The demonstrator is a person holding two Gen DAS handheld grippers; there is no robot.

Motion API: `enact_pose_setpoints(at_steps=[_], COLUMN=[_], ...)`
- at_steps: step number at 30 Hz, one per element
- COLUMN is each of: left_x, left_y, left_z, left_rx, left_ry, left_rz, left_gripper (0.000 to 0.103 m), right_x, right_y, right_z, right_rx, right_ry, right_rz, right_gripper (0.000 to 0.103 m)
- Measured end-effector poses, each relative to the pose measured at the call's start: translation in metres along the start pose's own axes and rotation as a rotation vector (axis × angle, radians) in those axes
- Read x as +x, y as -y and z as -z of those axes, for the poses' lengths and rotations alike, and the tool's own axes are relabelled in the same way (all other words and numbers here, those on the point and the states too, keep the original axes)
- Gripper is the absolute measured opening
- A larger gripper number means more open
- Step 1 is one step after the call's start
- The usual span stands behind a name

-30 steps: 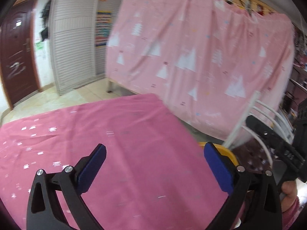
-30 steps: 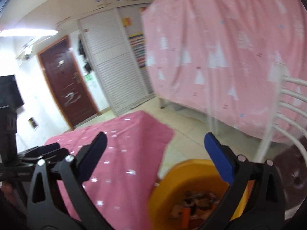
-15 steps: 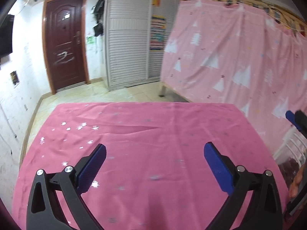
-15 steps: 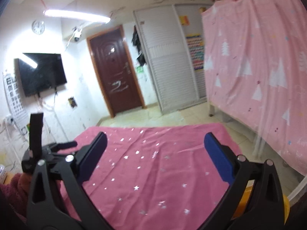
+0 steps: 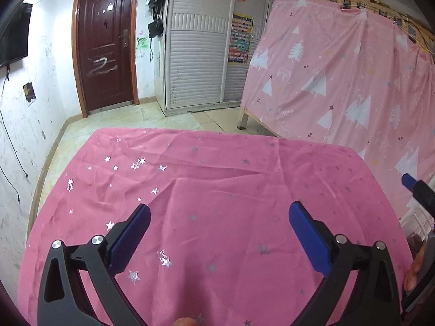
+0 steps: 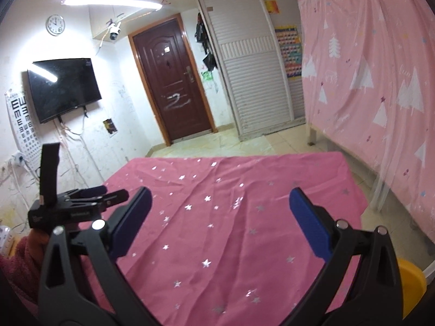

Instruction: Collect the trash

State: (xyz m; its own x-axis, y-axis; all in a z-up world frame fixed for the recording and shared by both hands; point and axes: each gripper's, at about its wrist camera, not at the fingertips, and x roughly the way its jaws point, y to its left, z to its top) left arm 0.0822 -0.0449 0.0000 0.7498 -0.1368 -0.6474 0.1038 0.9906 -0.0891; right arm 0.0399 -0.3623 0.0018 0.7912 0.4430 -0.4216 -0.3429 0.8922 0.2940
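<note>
Both views have been swung from the yellow bin (image 6: 410, 285) onto the pink tablecloth (image 5: 217, 190); the left gripper (image 5: 217, 228) and right gripper (image 6: 218, 214) are held wide open, empty. No trash is seen, so its handling cannot be judged.

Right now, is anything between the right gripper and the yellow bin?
Nothing visible. The right gripper is open over the bare pink cloth; the bin sits off the cloth's right edge, mostly hidden behind the gripper's own right finger. No trash shows on the cloth.

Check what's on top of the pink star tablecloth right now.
Nothing lies on the pink star tablecloth: only wrinkles and silver stars. The parts hidden under both open grippers can't be checked.
</note>
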Motion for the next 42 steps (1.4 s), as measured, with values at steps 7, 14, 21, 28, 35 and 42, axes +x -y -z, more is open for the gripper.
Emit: enact_pose_setpoints(at_steps=[7, 14, 21, 28, 35, 42], left_x=[-0.005, -0.006, -0.004, -0.006, -0.006, -0.006], left_y=[-0.002, -0.012, -0.012, -0.011, -0.010, -0.010], left_z=[0.009, 0.011, 0.011, 0.010, 0.010, 0.010], left_rx=[-0.009, -0.065, -0.067, -0.064, -0.065, -0.064], left_ry=[-0.019, -0.025, -0.027, -0.025, -0.025, -0.026], left_rz=[0.007, 0.012, 0.016, 0.010, 0.010, 0.009], left_gripper=[0.095, 0.095, 0.095, 0.095, 0.095, 0.095], right_x=[-0.008, -0.002, 0.002, 0.004, 0.003, 0.003], right_y=[0.005, 0.004, 0.000, -0.004, -0.005, -0.006], right_z=[0.005, 0.006, 0.008, 0.009, 0.010, 0.010], right_rx=[0.041, 0.037, 0.014, -0.015, -0.018, -0.018], right_ry=[-0.012, -0.053, -0.065, -0.064, -0.062, -0.062], right_rz=[-0.029, 0.032, 0.140, 0.139, 0.136, 0.135], right_gripper=[0.097, 0.097, 0.097, 0.097, 0.097, 0.097])
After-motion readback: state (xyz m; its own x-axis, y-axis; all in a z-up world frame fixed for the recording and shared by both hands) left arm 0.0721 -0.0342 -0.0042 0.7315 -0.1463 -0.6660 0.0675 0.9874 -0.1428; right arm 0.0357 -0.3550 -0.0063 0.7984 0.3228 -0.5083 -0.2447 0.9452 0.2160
